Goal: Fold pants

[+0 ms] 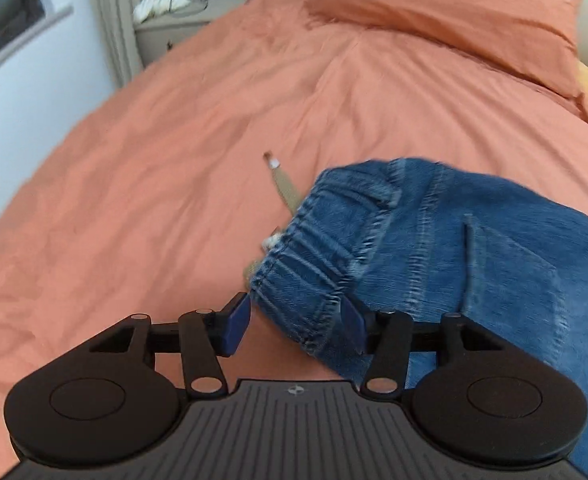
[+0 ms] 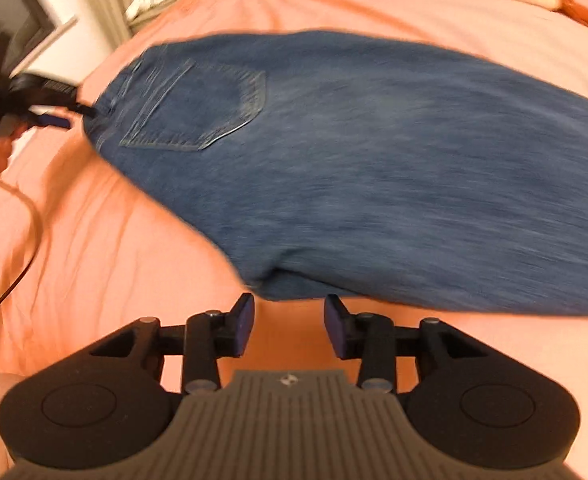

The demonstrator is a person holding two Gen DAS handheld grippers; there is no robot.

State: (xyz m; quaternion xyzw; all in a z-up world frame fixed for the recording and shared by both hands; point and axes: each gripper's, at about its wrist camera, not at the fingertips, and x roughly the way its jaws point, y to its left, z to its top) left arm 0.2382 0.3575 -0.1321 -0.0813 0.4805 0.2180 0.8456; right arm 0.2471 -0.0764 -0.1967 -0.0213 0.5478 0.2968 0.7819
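Blue denim pants [image 2: 353,168] lie on the orange bed, back pocket [image 2: 198,108] facing up. In the left wrist view the elastic waistband [image 1: 321,264] sits between the open jaws of my left gripper [image 1: 299,322], with a beige drawstring [image 1: 284,188] trailing out. In the right wrist view my right gripper [image 2: 290,326] is open and empty, just short of the near edge of the pants. The left gripper also shows in the right wrist view [image 2: 60,114] at the waistband.
The orange bed cover [image 1: 174,168] fills both views. An orange pillow [image 1: 453,12] lies at the head. A bedside table [image 1: 174,28] with white cloth and cables stands beside a curtain. A dark cable [image 2: 18,272] runs across the bed at left.
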